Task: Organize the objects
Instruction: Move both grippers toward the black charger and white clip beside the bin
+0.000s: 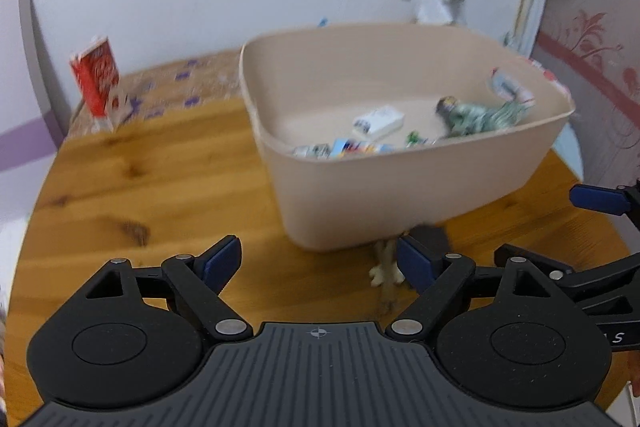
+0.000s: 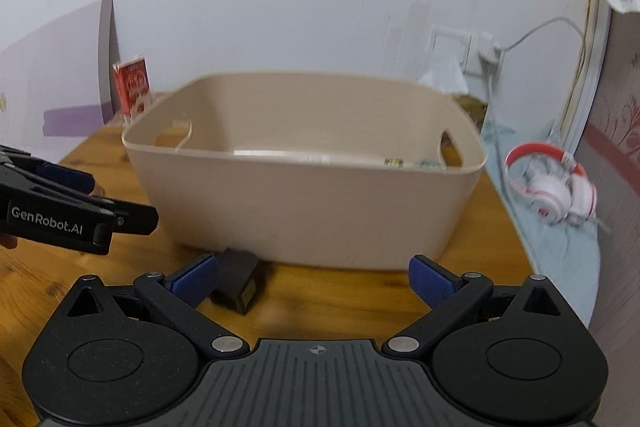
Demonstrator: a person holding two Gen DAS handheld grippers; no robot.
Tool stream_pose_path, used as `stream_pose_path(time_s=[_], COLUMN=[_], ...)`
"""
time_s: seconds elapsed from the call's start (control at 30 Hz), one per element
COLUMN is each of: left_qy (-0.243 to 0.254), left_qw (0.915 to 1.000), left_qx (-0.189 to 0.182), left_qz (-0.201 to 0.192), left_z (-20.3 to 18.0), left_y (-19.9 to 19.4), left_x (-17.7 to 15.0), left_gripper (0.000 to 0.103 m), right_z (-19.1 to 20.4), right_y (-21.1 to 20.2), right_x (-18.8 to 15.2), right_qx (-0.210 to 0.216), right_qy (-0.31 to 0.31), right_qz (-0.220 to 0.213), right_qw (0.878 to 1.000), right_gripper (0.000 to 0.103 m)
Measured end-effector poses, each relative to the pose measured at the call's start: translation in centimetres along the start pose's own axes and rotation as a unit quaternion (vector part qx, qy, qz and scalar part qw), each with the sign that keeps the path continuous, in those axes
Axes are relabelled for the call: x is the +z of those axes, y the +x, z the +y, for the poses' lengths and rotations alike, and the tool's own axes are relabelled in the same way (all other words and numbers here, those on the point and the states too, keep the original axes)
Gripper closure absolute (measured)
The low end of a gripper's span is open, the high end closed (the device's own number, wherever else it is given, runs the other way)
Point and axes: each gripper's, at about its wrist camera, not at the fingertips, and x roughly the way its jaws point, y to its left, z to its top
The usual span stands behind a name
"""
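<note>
Two sets of tongs over the wooden counter (image 1: 120,179), and the biggest thing on it is the beige tub (image 2: 304,203), sitting mid-counter with a small heap inside: a white box (image 1: 378,121), a green-striped toy figure (image 1: 476,115) and a row of little colourful packets (image 1: 344,149) against the near wall. Left tongs (image 1: 320,265) — spread wide, nothing between the blue pads, hanging just in front of the tub. Right tongs (image 2: 314,281) — jaws wide apart too, empty, low over the counter at the tub's near wall. Red carton (image 1: 96,79) stands upright at the far-left edge. Red-and-white headphones (image 2: 552,187) lie off to the right, on a pale cloth. Small dark block (image 2: 240,281) rests on the counter, touching the tub's base, right beside the right tongs' left pad. A pale little object (image 1: 386,267) lies near it, blurred.
</note>
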Motion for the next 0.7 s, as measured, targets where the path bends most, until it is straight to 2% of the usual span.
stream_pose_path(time_s=[0.17,0.53,0.7], left_qy=[-0.011,-0.017,-0.016], left_qw=[0.9996,0.9988,0.9989], left_qx=[0.005,0.016,0.015], left_qz=[0.024,0.042,0.041], left_z=[1.0,2.2,1.9], left_y=[2.3,4.6,5.0], left_x=[-0.9,-0.9,-0.8], left_gripper=[0.017,0.017,0.017], right_z=[0.8,2.8,2.5], right_y=[2.1,6.3,7.5], right_x=[-0.9,-1.2,-1.3], right_qx=[0.01,0.032,0.004], right_qy=[0.009,0.007,0.019], right_qz=[0.021,0.058,0.06], right_qw=[1.0,0.998,0.998], right_gripper=[0.0,0.0,0.0])
